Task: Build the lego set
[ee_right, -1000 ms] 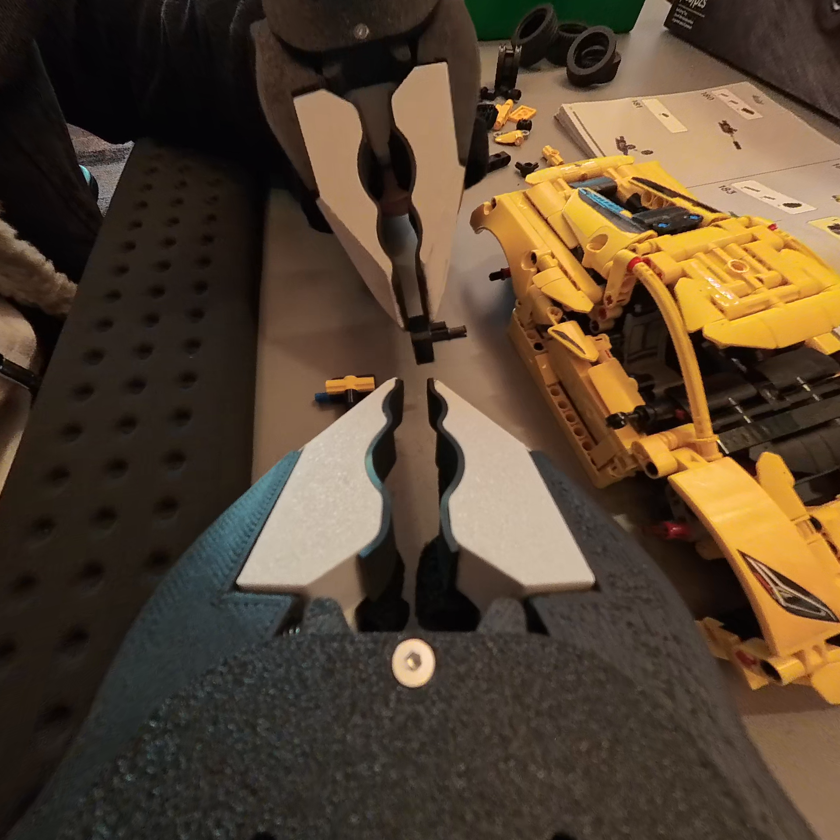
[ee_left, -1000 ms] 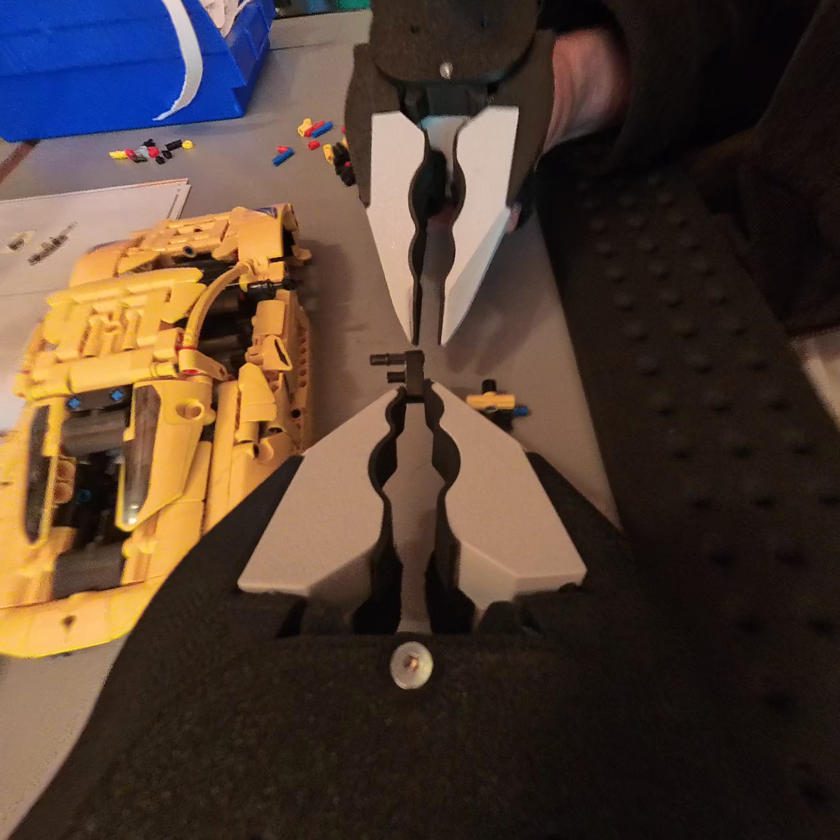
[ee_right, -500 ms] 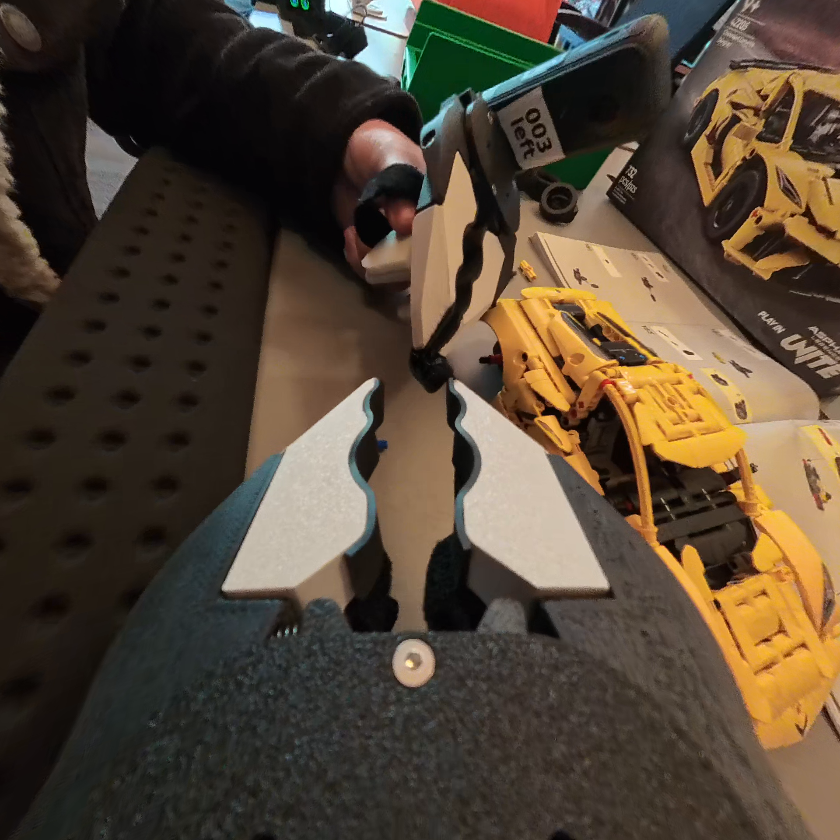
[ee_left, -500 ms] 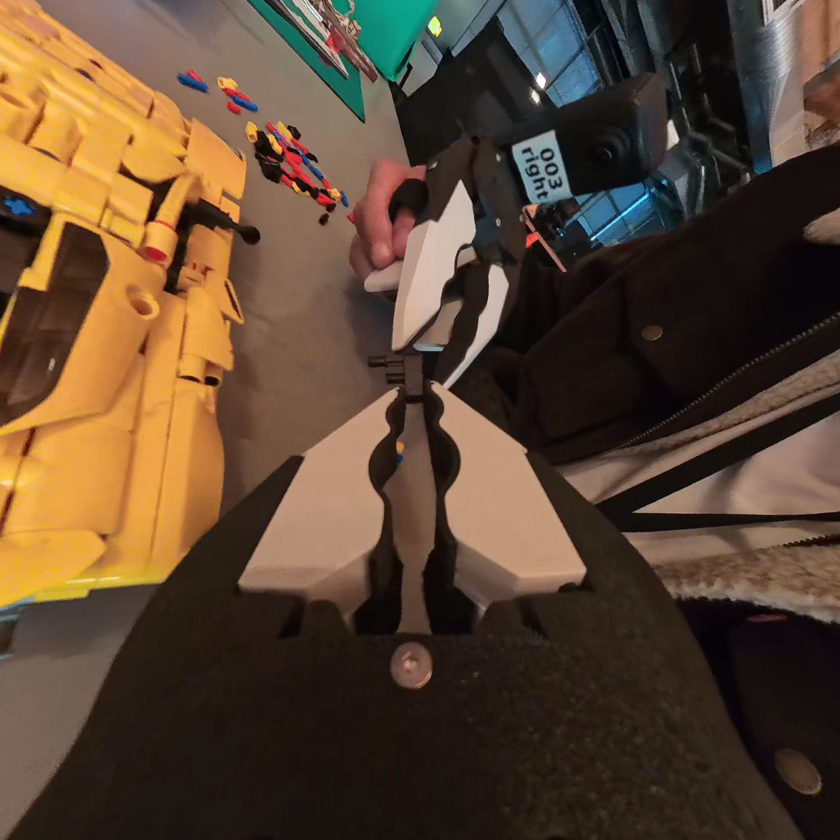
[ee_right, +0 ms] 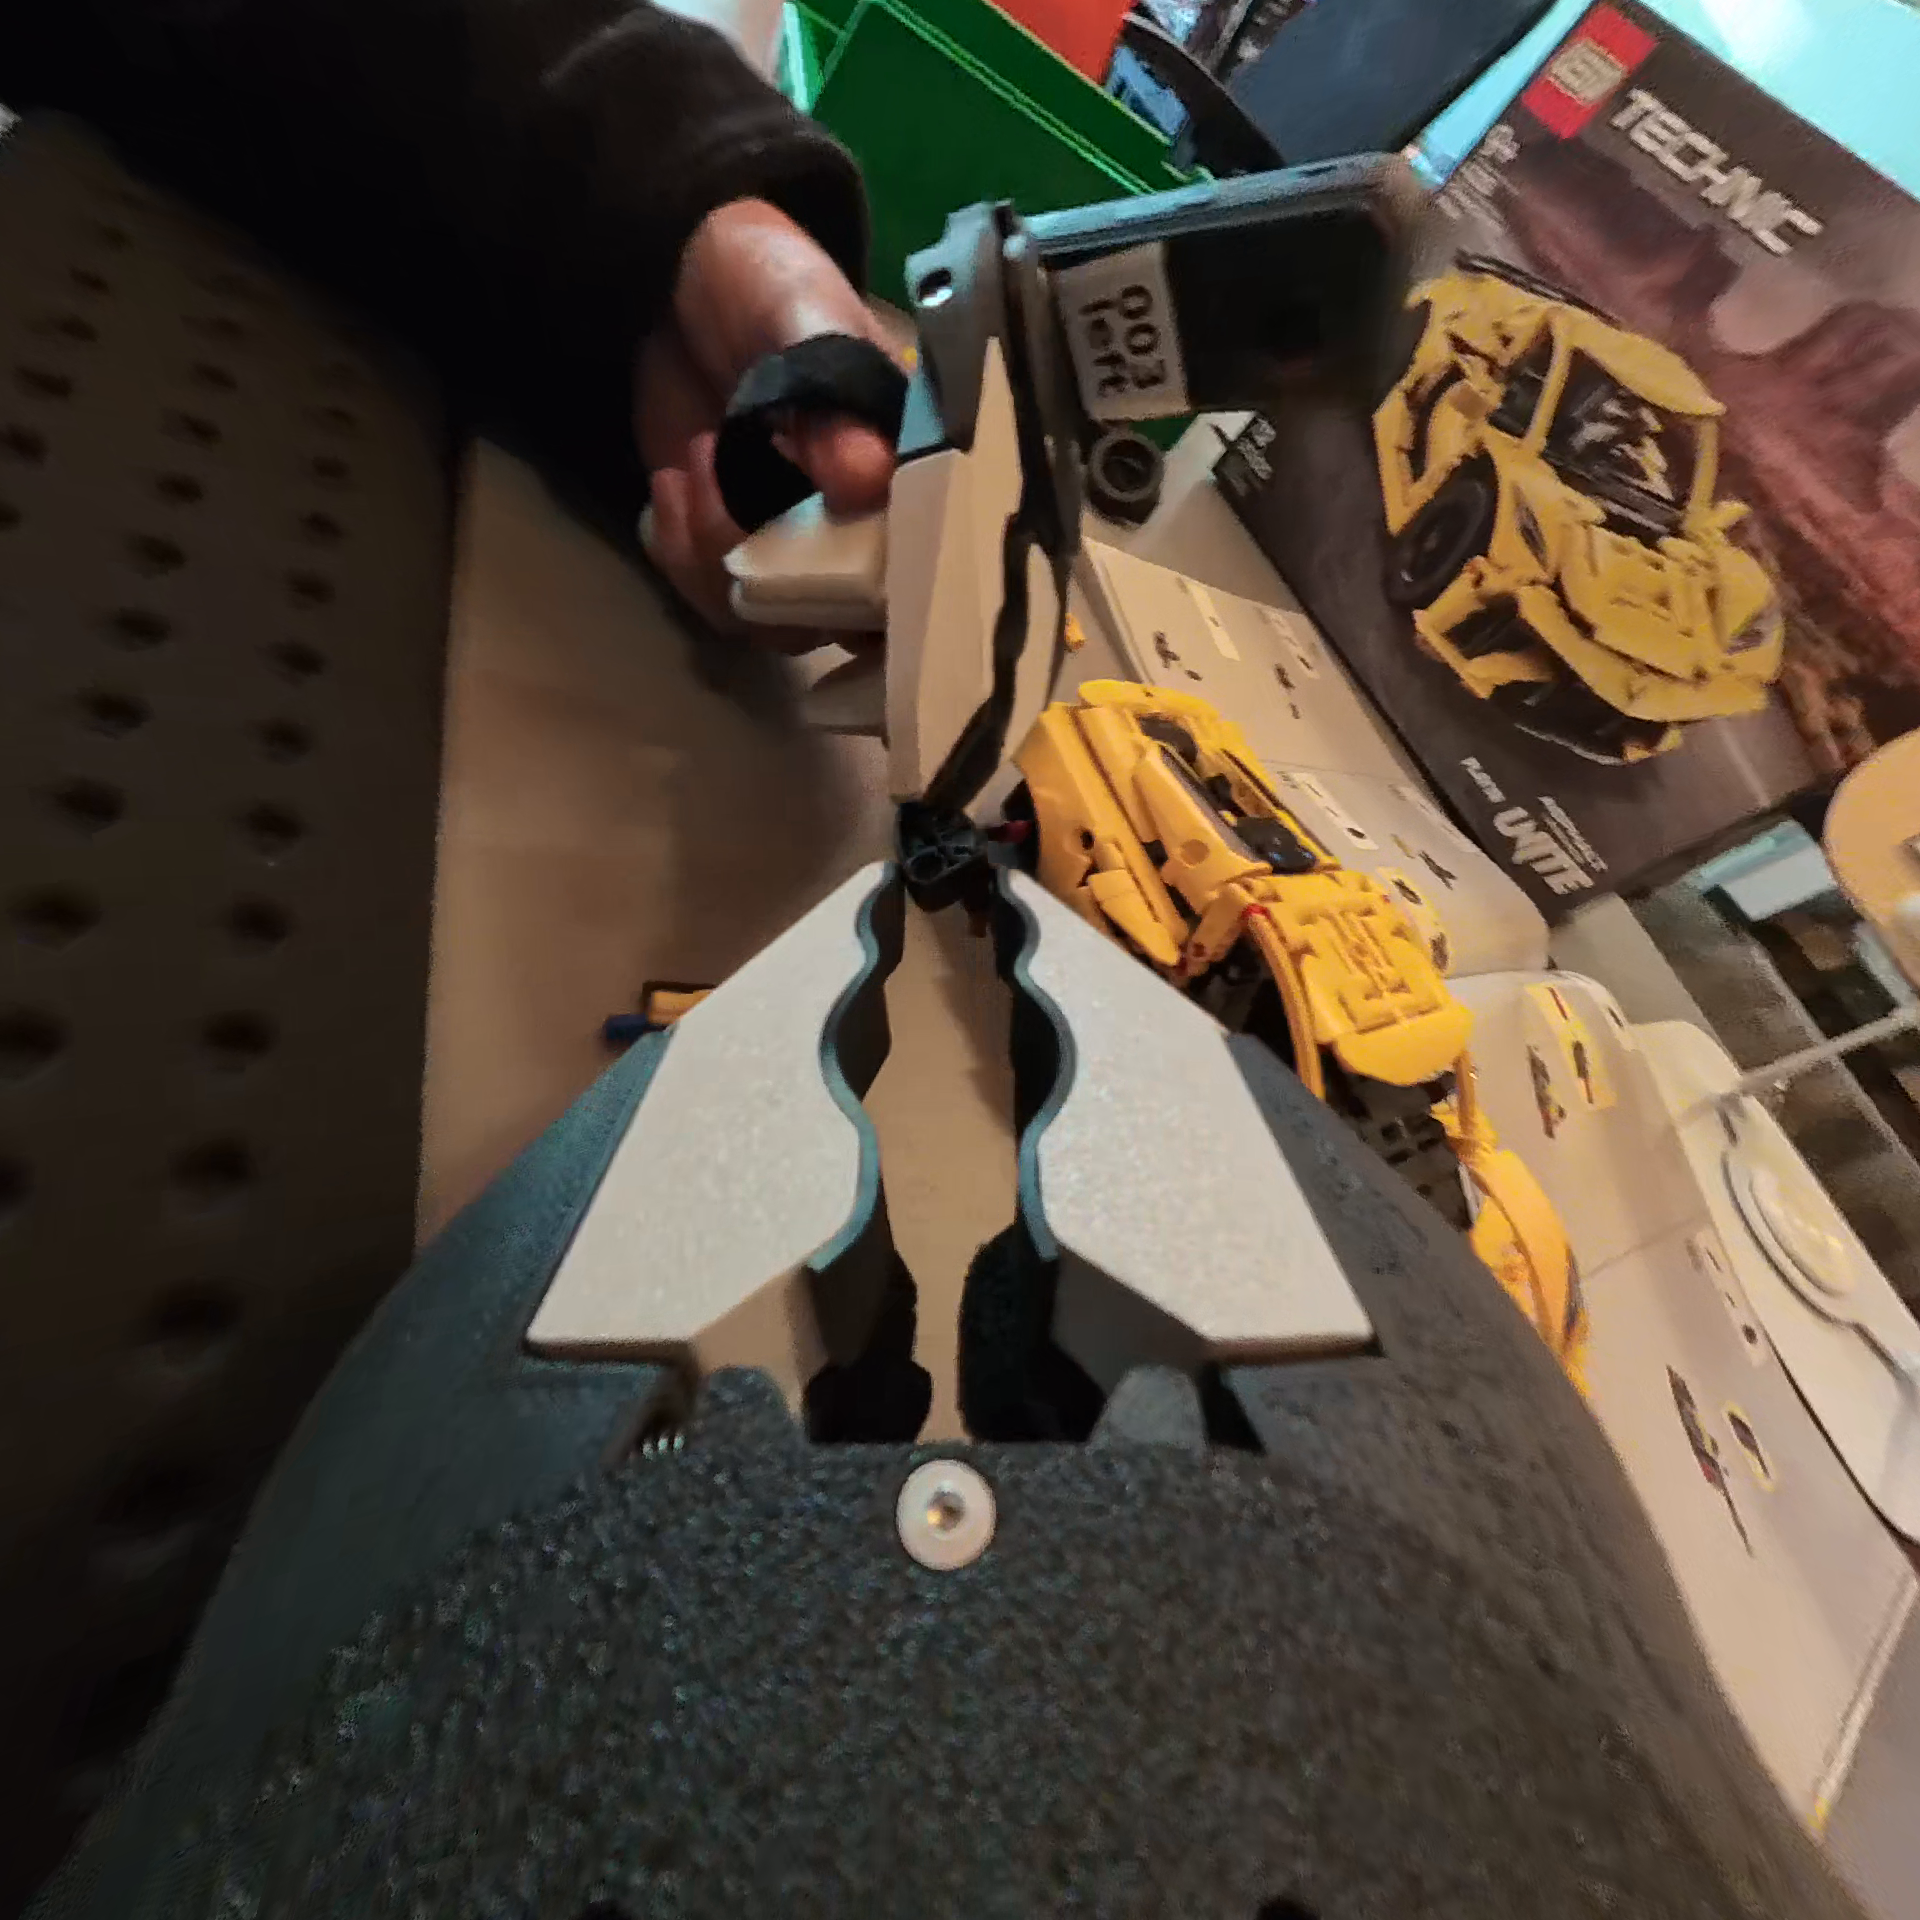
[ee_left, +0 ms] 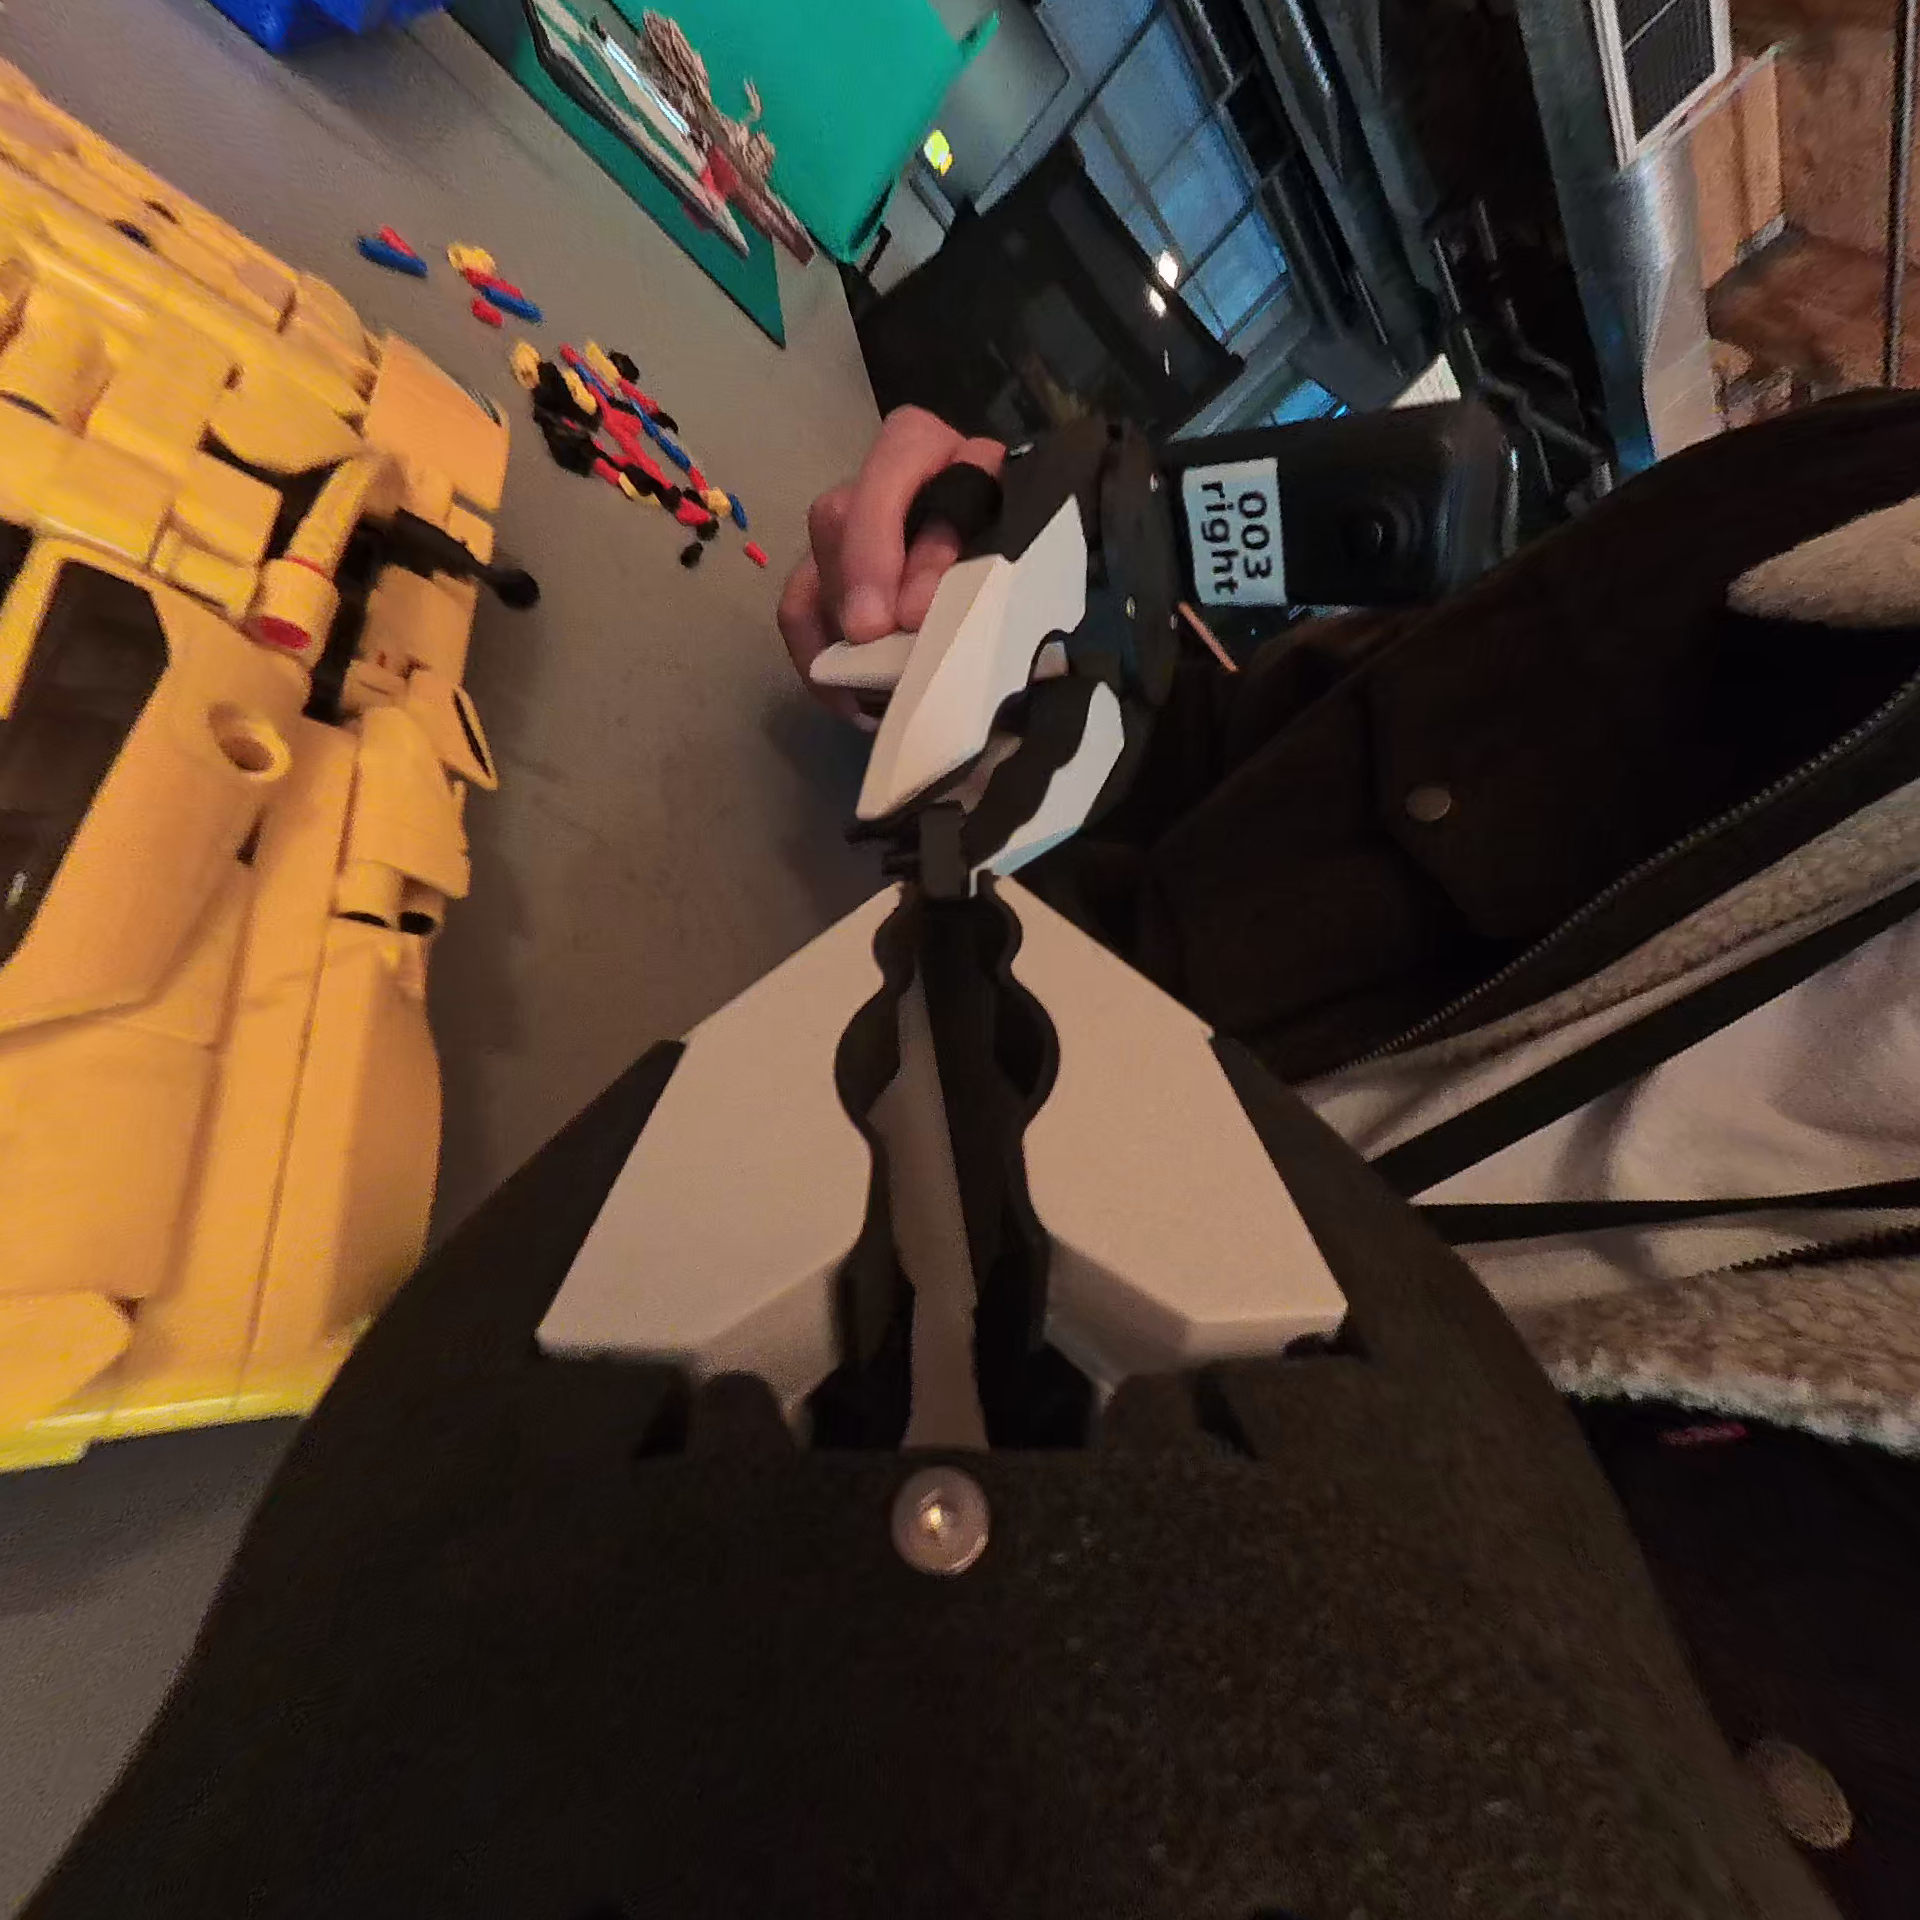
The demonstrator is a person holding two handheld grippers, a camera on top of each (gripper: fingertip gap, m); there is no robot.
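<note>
Left gripper (ee_left: pixel 940 888): fingers pinched tight on a small black plastic connector piece (ee_left: pixel 940 857), held in the air above the grey table (ee_left: pixel 644 748).
Right gripper (ee_right: pixel 940 883): fingers a narrow gap apart, their tips on either side of the same black piece (ee_right: pixel 935 852); whether they touch it I cannot tell.
Left wrist view only: one scatter of small red, blue, yellow and black loose parts (ee_left: pixel 623 436); a green mat (ee_left: pixel 831 135).
Right wrist view only: one set box printed with a yellow car (ee_right: pixel 1621 499), one open white instruction booklet (ee_right: pixel 1299 665), one black rubber tyre (ee_right: pixel 1122 473).
Both views: one half-built yellow brick car (ee_left: pixel 208 790) beside the grippers.
Since a second ago: both grippers have lifted off the table and tilted; the right gripper's tips have come up round the piece.
</note>
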